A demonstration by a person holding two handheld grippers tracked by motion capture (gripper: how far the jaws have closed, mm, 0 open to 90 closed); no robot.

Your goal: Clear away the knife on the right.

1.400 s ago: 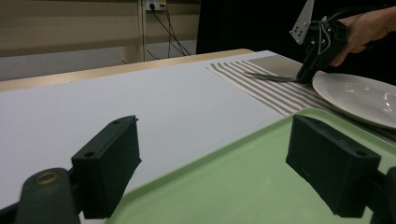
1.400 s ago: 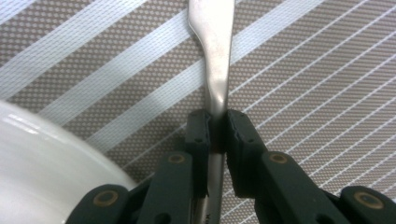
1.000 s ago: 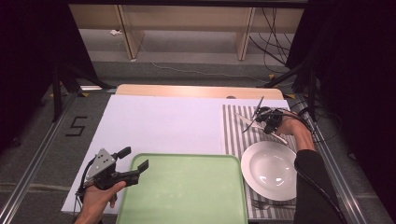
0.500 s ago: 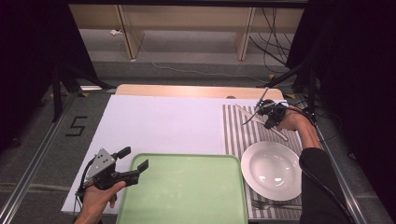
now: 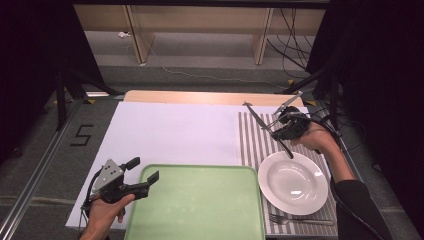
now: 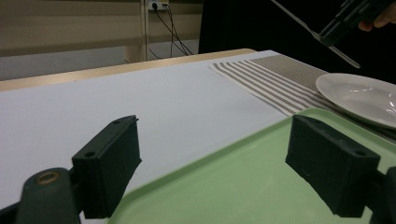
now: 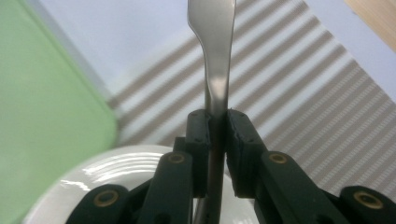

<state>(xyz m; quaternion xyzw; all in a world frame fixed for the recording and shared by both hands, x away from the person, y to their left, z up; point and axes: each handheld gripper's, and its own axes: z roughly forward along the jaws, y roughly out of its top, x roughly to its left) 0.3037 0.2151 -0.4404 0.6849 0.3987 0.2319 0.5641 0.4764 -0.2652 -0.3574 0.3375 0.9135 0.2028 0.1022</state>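
Observation:
My right gripper (image 5: 280, 131) is shut on a silver table knife (image 5: 255, 116) and holds it in the air above the striped placemat (image 5: 252, 147), just beyond the white plate (image 5: 293, 182). In the right gripper view the pads clamp the knife (image 7: 215, 56) at its narrow neck, with the plate (image 7: 107, 172) below. My left gripper (image 5: 144, 168) stands open at the left rim of the green tray (image 5: 200, 205), with nothing between its jaws. In the left gripper view its jaws straddle the tray's corner (image 6: 243, 177).
A fork (image 5: 300, 219) lies on the placemat at the near side of the plate. A white sheet (image 5: 175, 130) covers the table's middle, with a wooden edge (image 5: 200, 97) at the back. Shelves and cables stand beyond the table.
My right hand has risen with the knife and drifted a little away from the plate. The left hand and its gripper have stayed in place.

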